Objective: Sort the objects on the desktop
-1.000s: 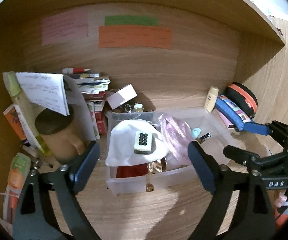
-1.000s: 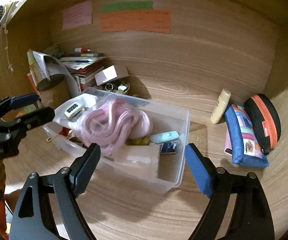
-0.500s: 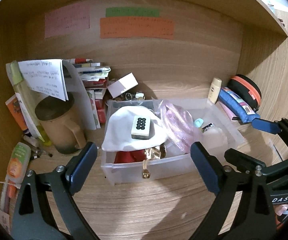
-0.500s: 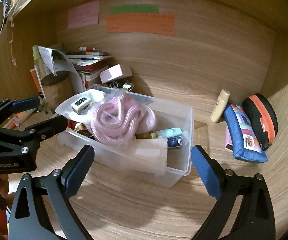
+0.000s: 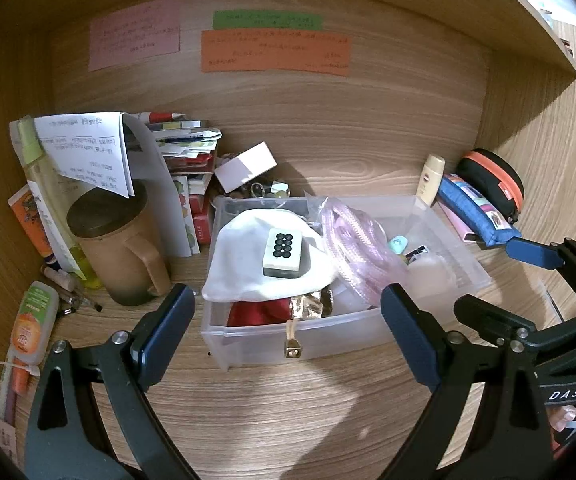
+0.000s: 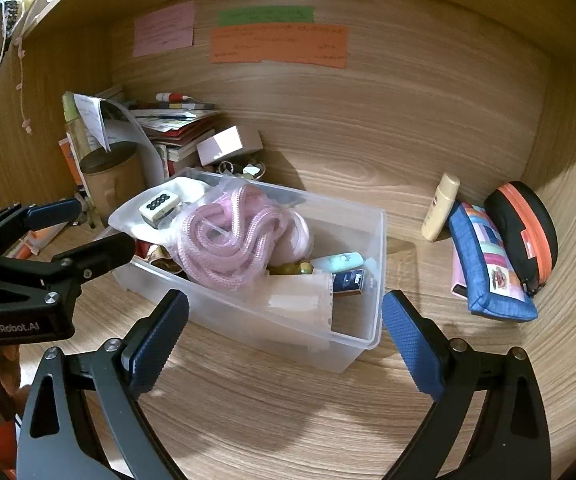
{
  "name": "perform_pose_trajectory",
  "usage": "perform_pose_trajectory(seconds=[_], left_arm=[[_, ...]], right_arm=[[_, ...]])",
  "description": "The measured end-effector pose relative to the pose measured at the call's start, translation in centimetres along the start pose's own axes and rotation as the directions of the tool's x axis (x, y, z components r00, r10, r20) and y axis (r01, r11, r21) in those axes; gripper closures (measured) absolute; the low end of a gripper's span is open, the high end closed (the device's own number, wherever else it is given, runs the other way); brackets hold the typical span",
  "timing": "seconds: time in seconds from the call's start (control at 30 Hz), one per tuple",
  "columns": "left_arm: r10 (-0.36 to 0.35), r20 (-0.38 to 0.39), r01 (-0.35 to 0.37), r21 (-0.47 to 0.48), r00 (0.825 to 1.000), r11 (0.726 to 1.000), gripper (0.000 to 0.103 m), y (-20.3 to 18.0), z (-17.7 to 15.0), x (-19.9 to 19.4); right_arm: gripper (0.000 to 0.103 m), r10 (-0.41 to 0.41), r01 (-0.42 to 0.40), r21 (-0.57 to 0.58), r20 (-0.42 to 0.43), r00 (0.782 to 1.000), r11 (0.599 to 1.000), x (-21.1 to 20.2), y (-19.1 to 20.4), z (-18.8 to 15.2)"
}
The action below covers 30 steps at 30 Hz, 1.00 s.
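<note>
A clear plastic box stands on the wooden desk. It holds a white cloth, a mahjong tile, a bagged pink rope, a red item and small things. My left gripper is open and empty, in front of the box. My right gripper is open and empty, in front of the box's right end. Each gripper shows in the other's view, the left and the right.
A brown mug, papers, stacked books and a white small box stand at the back left. A cream tube, a blue pouch and a black-orange case lie at right. Tubes and pens lie far left.
Both grippers have drawn back from the box toward the desk's front. The box now sits farther from the fingertips. Both stay open and empty.
</note>
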<state>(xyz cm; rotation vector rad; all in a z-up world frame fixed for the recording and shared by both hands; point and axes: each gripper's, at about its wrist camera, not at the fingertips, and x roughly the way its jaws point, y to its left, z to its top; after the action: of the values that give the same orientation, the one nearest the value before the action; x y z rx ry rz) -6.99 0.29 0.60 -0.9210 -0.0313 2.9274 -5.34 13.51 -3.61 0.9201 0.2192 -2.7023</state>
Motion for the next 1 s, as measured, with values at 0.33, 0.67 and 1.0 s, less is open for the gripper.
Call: perform_pose_trajectory(seconds=[0.33,0.67,1.0], left_arm=[[0.0,0.0,0.0,0.0,1.0,1.0,0.008,0.04,0.01,-0.01],[-0.011,-0.001,0.011,0.007,1.0,1.0,0.008,-0.15,0.13,-0.08],[-0.039,-0.011,0.039,0.015,0.999,0.999,0.008,-0.33,0.02,-0.6]], right_arm=[[0.006,-0.004,0.004,0.006,0.004,1.0,1.0,-0.15,-0.17,-0.07],[0.006,-0.007,0.007,0.013,-0.002,1.0,1.0,-0.17,-0.41,-0.15],[0.006,-0.001,0.001,0.012,-0.003,1.0,1.0,-0.26,-0.44,-0.35]])
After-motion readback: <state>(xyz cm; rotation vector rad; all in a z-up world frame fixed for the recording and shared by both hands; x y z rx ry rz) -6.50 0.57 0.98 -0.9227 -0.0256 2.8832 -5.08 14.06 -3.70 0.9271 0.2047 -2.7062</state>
